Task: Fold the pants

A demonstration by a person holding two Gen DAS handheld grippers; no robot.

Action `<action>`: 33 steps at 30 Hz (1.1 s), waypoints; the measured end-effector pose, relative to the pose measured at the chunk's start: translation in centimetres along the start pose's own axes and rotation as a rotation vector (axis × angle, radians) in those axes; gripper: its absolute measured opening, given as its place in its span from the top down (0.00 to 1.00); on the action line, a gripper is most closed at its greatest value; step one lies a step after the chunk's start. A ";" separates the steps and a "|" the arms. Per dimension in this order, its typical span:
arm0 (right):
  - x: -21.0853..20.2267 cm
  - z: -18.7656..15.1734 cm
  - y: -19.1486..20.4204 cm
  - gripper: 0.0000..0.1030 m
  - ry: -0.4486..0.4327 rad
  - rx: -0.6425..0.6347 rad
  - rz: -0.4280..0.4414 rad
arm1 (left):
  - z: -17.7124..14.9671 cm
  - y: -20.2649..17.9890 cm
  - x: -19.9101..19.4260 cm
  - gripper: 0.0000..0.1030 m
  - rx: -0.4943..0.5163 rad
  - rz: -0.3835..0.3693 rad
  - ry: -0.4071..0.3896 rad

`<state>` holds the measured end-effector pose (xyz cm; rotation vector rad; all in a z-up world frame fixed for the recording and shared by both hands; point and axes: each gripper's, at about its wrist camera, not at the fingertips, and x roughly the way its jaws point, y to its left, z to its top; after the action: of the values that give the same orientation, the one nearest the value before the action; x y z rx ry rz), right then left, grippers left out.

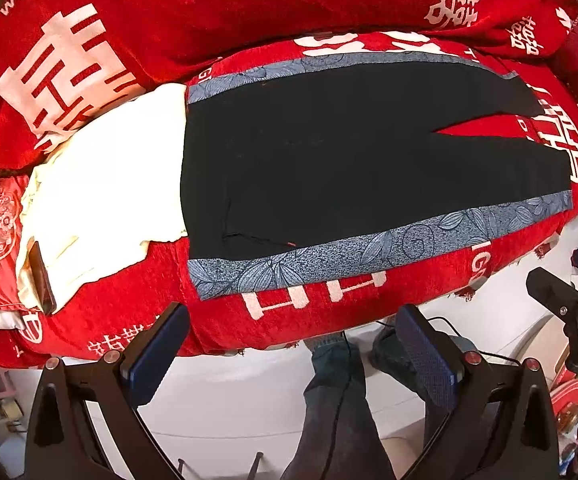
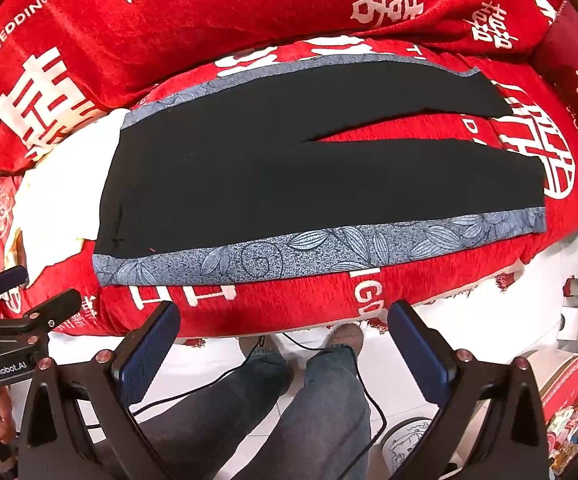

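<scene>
A sofa draped in a red cover point(image 1: 137, 312) point(image 2: 289, 312) printed with white characters fills the upper part of both views; a white tiled floor point(image 1: 229, 400) point(image 2: 217, 356) is seen below its front edge. At the left end of the seat, a cream-white cloth point(image 1: 101, 184) point(image 2: 61, 196) is laid, with its right edge tucked under the waistband of the pants. A dark flat object, possibly a phone point(image 1: 43, 276), rests at the cloth's lower left corner in the left view.

The pants point(image 1: 329, 160) point(image 2: 289, 172), black with blue leaf-patterned side stripes, are spread flat along the seat. The waistband is placed toward the left and the two legs extend to the right, where they are parted by a narrow wedge of red cover. The near stripe runs along the front edge of the seat.

The left gripper point(image 1: 293, 348) is held below the front edge of the seat, clear of the fabric, with its blue-padded jaws spread wide and nothing between them. The right gripper point(image 2: 285, 344) is held likewise, jaws spread and empty. Each gripper is partly visible at the margin of the other's view. The operator's jeans-clad legs point(image 1: 337, 412) point(image 2: 289, 408) and a black cable point(image 2: 369, 396) are seen between the jaws.
</scene>
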<state>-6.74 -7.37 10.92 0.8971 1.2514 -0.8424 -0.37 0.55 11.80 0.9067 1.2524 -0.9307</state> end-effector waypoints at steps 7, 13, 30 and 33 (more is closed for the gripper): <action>0.1 0.0 0.2 0.00 0.006 -0.001 -0.004 | 0.0 0.0 0.0 0.00 -0.002 -0.001 -0.002; 0.3 0.4 0.6 0.00 0.011 -0.014 -0.008 | 0.1 0.6 0.0 0.00 -0.026 0.000 -0.002; 0.8 0.3 1.5 0.00 0.027 -0.036 -0.024 | -0.3 1.6 0.7 0.00 -0.055 -0.011 0.018; 0.9 0.2 1.8 0.00 0.027 -0.052 -0.029 | -0.4 1.8 0.8 0.00 -0.063 -0.012 0.015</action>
<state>-4.92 -6.84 10.23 0.8535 1.3068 -0.8190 1.24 1.52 11.03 0.8590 1.2944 -0.8907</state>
